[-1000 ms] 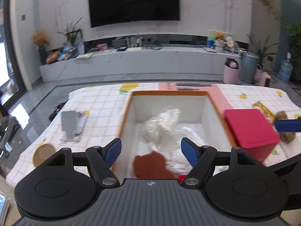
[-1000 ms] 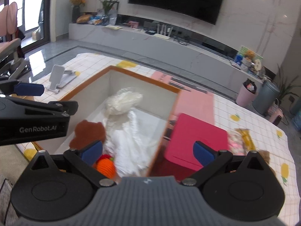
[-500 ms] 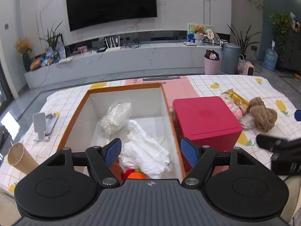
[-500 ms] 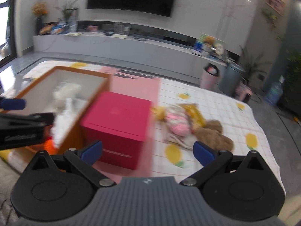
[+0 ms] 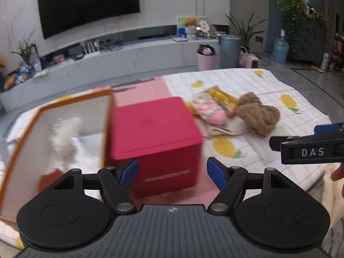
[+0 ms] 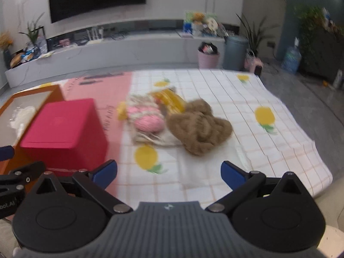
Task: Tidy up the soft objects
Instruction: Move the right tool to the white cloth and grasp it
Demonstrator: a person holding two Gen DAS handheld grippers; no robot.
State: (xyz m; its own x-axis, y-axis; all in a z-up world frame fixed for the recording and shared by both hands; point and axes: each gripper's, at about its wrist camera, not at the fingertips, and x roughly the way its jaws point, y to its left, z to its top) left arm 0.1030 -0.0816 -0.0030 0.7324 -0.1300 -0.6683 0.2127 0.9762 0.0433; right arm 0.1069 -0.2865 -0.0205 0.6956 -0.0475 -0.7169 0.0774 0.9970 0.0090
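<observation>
A pile of soft things lies on the checked cloth: a brown yarn skein (image 6: 197, 126), a pink yarn ball (image 6: 148, 122), a yellow packet (image 6: 169, 100) and a pale cloth bag under them. My right gripper (image 6: 169, 172) hangs open just short of the pile, nothing between its fingers. In the left wrist view the brown skein (image 5: 258, 116) and pink ball (image 5: 211, 112) lie to the right. My left gripper (image 5: 172, 171) is open in front of the red box (image 5: 154, 133). The orange-rimmed box (image 5: 107, 129) on the left holds white soft items (image 5: 66, 135).
The red box (image 6: 62, 129) stands between the orange-rimmed box and the pile. The table's cloth (image 6: 279, 142) ends at the right and near edges. The right gripper's black body (image 5: 309, 150) juts in from the right of the left wrist view.
Both views have swung right, from over the orange-rimmed box to the red box and the pile of soft things. Both grippers stayed open and empty.
</observation>
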